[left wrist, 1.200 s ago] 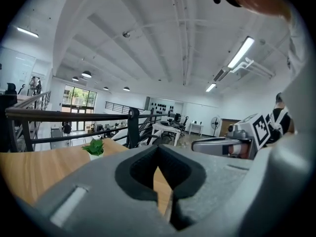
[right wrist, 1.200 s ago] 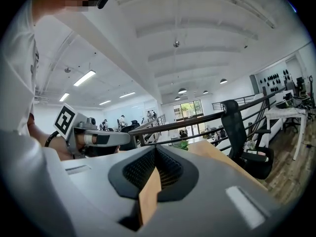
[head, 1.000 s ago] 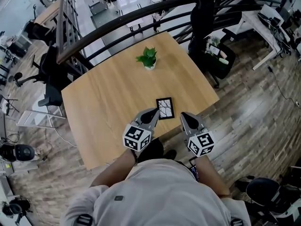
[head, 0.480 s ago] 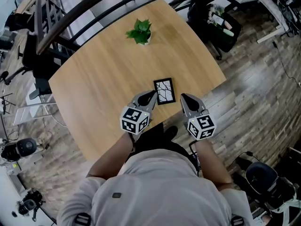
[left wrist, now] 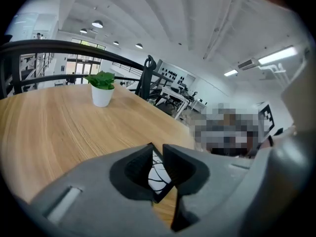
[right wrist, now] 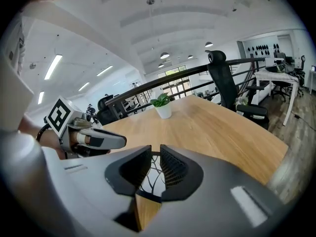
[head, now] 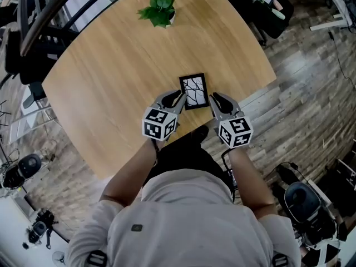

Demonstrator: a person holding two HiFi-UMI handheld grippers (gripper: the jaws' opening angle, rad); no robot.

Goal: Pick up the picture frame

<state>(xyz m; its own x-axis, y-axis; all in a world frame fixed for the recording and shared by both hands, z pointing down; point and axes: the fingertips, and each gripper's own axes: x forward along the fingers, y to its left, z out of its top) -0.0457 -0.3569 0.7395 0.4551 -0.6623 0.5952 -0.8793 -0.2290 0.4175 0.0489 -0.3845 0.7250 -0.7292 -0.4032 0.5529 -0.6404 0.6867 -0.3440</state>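
The picture frame [head: 193, 90], black-edged with a white sheet of black branch lines, lies flat on the wooden table [head: 111, 77] near its front edge. My left gripper [head: 177, 98] is at the frame's near left corner and my right gripper [head: 214, 99] at its near right corner. Both jaws are opening, with a narrow gap. In the left gripper view the frame [left wrist: 157, 174] shows through the gap of the left gripper [left wrist: 157, 156], beyond the tips. The right gripper view shows the frame [right wrist: 149, 180] the same way past the right gripper [right wrist: 155, 157]. Neither pair of pads presses on it.
A small potted plant [head: 158, 8] in a white pot stands at the table's far side. A dark railing [head: 50, 15] runs behind the table. Office chairs [head: 303, 199] and wood flooring lie to the right. The table's front edge is just below the grippers.
Both grippers have come down and forward to the frame's near corners. Their jaws, shut before, now stand slightly apart.
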